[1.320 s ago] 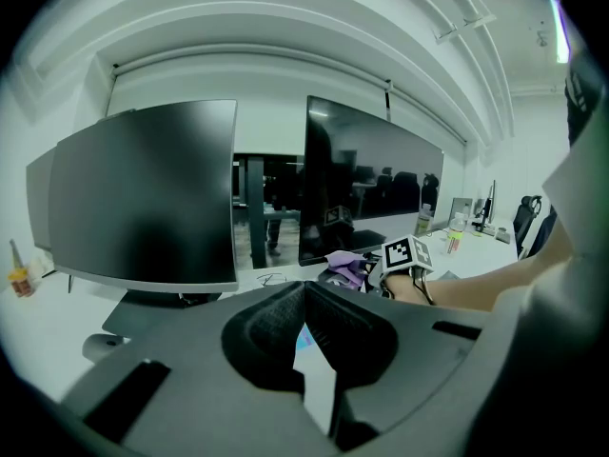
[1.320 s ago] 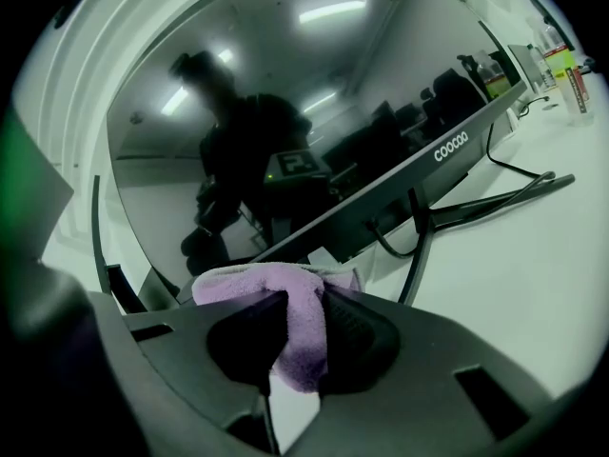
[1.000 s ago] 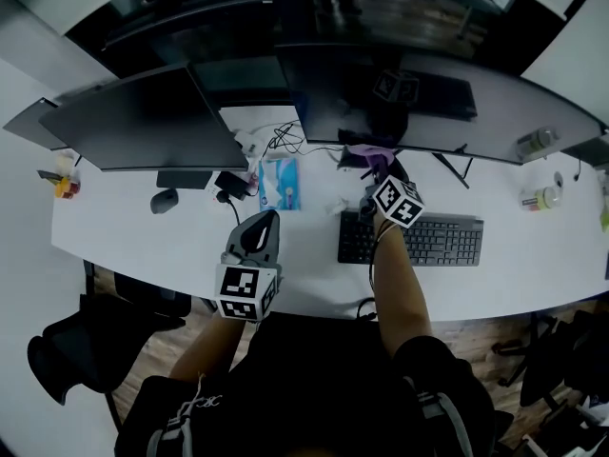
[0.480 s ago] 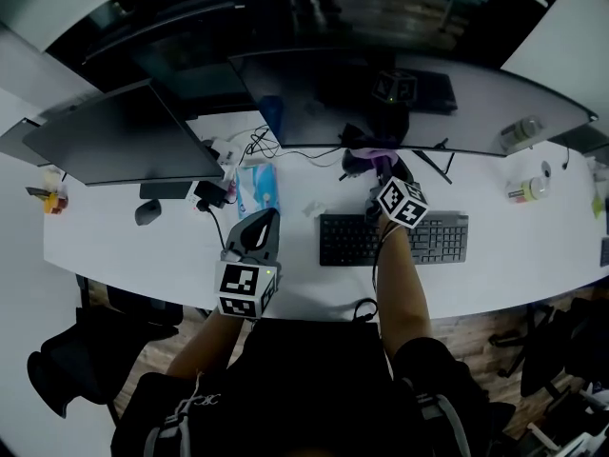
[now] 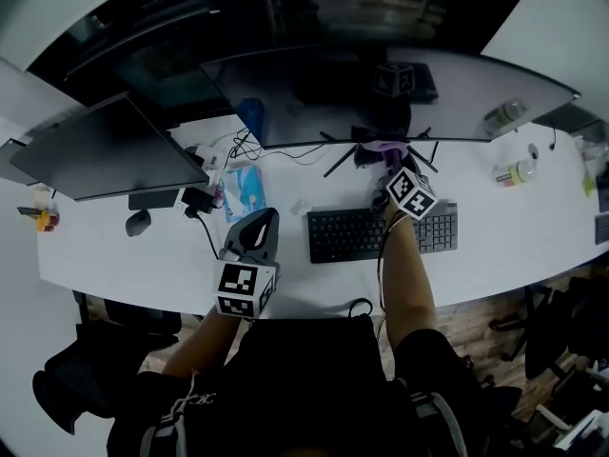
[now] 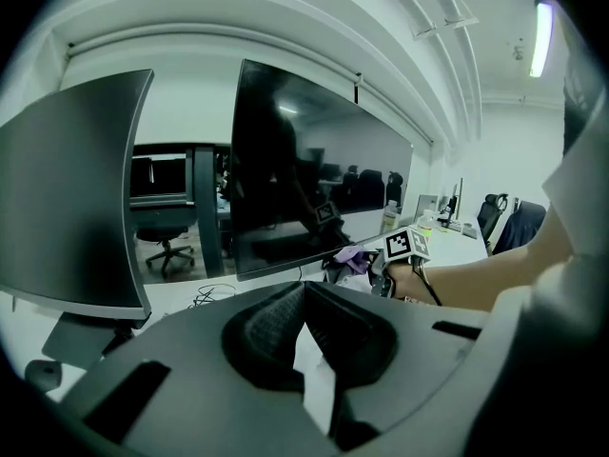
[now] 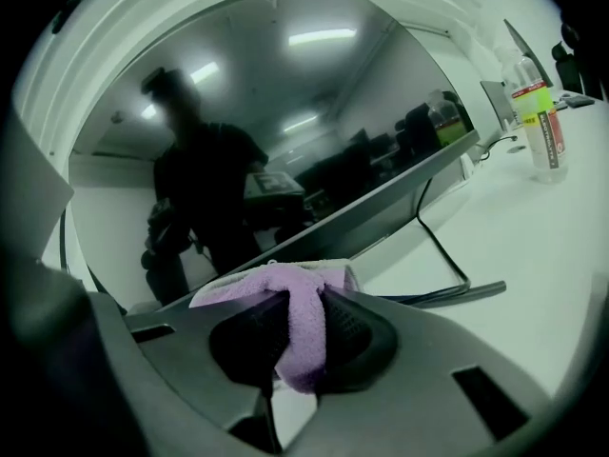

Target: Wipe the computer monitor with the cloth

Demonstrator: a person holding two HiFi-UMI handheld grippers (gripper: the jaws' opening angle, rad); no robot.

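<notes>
Two grippers are in view, and only one is working. The right gripper (image 7: 303,303) is clamped on a purple cloth (image 7: 297,327). One fold is nipped between the pads and the rest is bunched over the top of the jaws, toward the screen. It is held up at the lower rim of the wide curved monitor (image 5: 400,89), which stands along the far edge of the worktop (image 5: 504,246), about midway along that edge. The cloth sits just above the thin-legged stand (image 5: 335,163); whether it actually touches the glass cannot be settled from here. The left gripper (image 6: 303,291) has its jaws brought together with nothing between them. It hangs idle over the near edge, left of the keyboard (image 5: 376,233). Assessment: the wipe appears to be at or near its start, with most of the screen, to both sides and above, yet to be covered. To do this step properly, the bunched face of the cloth should meet the panel, not the hard jaw tips. Pressure ought to be light and even, since a screen on so slight a stand will likely rock if pushed. Long overlapping passes following the curve would serve better than dabs. The hold on the cloth looks narrow, so a hard drag could pull it free. A bottle (image 7: 540,112) toward the right-hand edge may lie within reach of a wide sweep and should be watched.
</notes>
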